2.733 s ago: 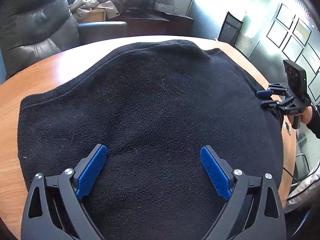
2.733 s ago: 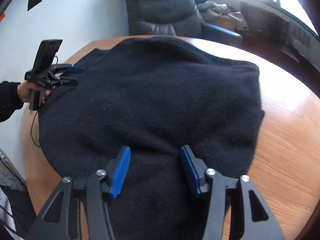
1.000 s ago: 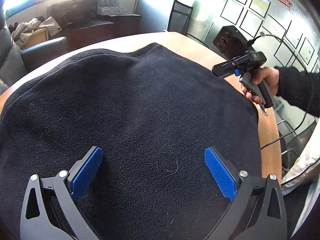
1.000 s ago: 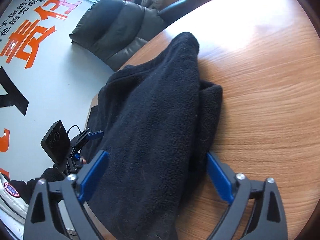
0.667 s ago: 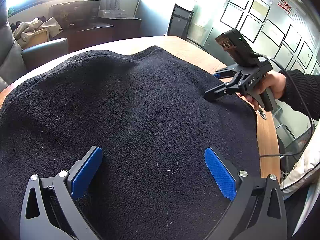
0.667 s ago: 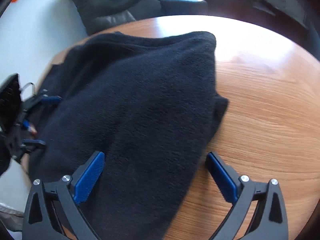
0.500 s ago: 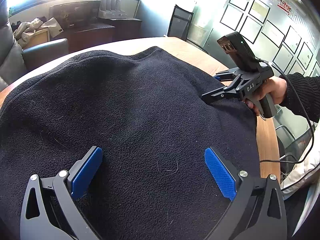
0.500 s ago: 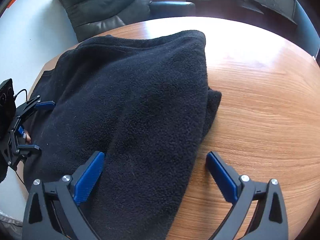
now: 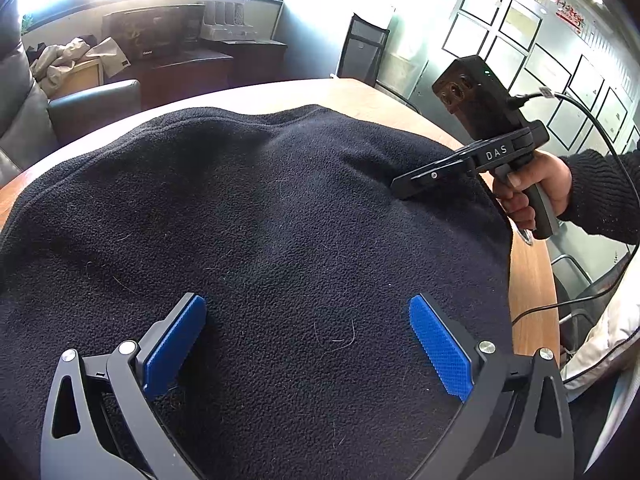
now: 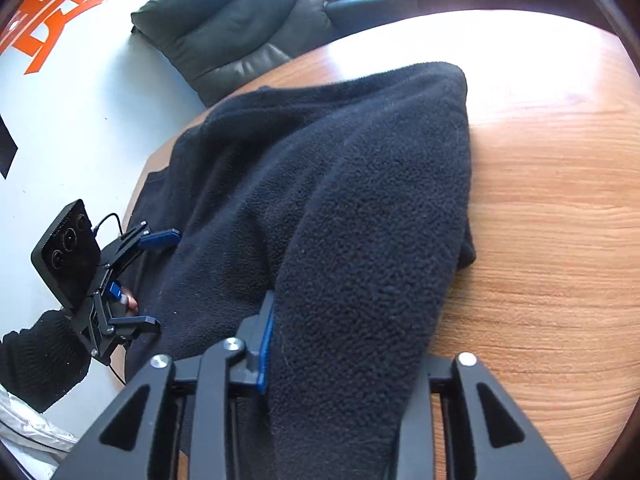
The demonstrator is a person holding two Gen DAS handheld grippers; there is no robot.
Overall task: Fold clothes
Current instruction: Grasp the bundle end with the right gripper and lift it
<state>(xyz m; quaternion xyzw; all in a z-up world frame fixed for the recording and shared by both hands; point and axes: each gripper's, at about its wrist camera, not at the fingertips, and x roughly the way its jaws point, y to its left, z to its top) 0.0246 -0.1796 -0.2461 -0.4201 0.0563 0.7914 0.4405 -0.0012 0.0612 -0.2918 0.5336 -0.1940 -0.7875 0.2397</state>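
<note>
A black fleece garment (image 9: 280,220) lies spread over the round wooden table (image 10: 552,240). In the right wrist view its right side is doubled over into a thick fold (image 10: 380,220). My right gripper (image 10: 344,320) is closing its jaws on that fold's near end. One blue pad (image 10: 267,332) presses the fleece, and the other finger is hidden under the cloth. The left wrist view shows the right gripper (image 9: 404,184) pinching the garment's far right edge. My left gripper (image 9: 308,312) hovers open over the near part of the fleece, with nothing between its fingers.
A dark leather armchair (image 10: 240,20) stands behind the table. The table's right edge (image 9: 532,280) is close to the garment's hem, with a black cable (image 9: 600,292) and white padded fabric (image 9: 600,344) beyond it. Bare wood (image 10: 560,140) lies right of the fold.
The right gripper's jaws have come together from wide open onto the fleece's folded edge, and the fold now rises between them. The left gripper has stayed where it was, open.
</note>
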